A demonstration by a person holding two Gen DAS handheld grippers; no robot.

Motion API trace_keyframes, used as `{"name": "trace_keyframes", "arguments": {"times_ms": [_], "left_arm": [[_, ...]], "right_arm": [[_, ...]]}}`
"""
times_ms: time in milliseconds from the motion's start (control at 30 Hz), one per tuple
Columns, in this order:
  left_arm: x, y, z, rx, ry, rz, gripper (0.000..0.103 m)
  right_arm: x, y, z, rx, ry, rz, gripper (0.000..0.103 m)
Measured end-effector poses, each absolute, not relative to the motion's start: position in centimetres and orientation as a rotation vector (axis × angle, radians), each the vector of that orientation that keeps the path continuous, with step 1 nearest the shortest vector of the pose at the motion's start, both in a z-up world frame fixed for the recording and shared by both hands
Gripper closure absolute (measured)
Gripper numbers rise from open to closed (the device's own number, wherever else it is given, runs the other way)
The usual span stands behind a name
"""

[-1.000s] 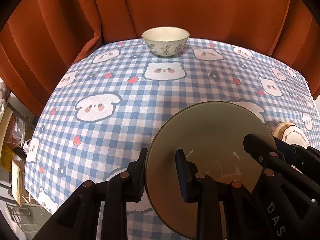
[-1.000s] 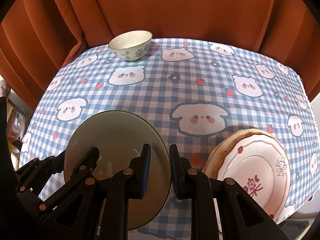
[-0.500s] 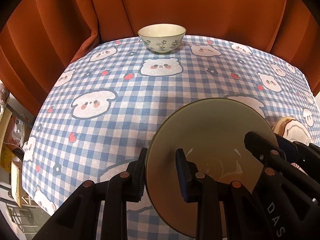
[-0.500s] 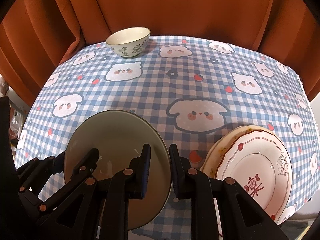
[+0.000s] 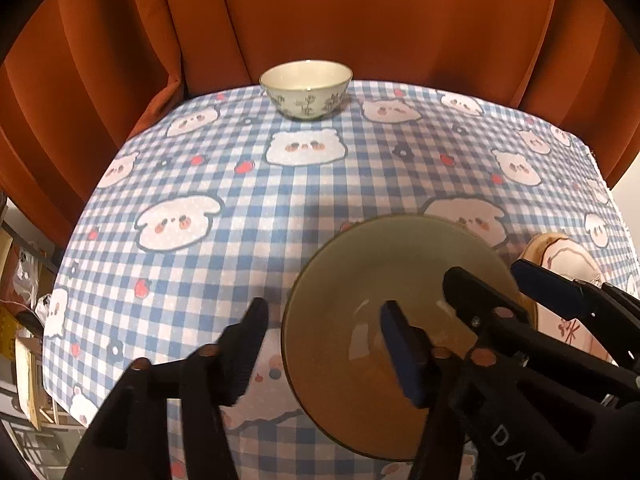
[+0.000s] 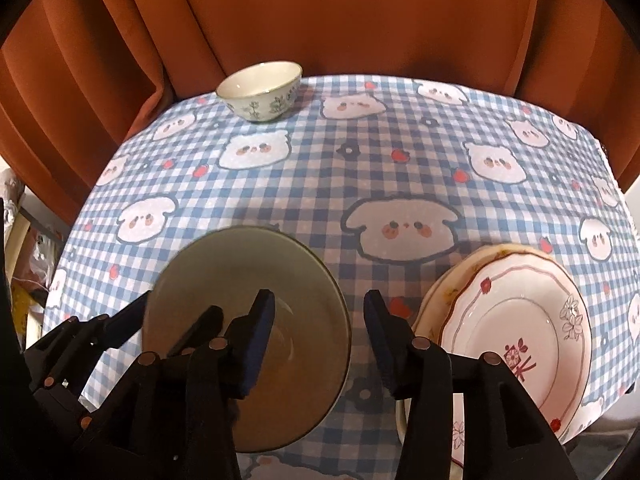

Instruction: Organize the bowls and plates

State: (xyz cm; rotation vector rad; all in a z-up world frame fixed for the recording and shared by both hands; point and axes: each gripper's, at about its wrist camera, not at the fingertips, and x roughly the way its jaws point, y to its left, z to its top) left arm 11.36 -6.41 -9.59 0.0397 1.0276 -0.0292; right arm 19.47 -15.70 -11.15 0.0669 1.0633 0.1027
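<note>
Green bowl (image 6: 248, 276) between opened hand-held grippers (image 6: 320, 328)

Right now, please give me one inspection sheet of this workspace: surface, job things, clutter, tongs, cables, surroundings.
Surface: checked tablecloth with animal faces.
Job's things: olive plate near the front edge; floral plates, stacked, at its right; small bowl at the far edge.
Clutter: nothing seen.
Tongs: left tongs and right tongs have just been opening; each straddles the olive plate's rim, pads apart from it.
Cables: nothing seen.
Surroundings: orange curtain behind.
</note>
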Motion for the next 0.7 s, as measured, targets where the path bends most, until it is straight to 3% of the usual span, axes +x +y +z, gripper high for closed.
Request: {"name": "trace_keyframes", "arguments": {"times_ms": [133, 700], "left_arm": [[11.9, -6.3, -8.6, 0.051, 1.014, -0.029, 0.039], [18.1, -3.5, -4.3, 0.043, 0.959, -0.077, 0.036]], "right_arm": [[19.9, -15.7, -10.2, 0.085, 1.045, 0.101, 0.039], [25.9, -12.5, -5.8, 0.066, 0.992, 0.071, 0.034]]}}
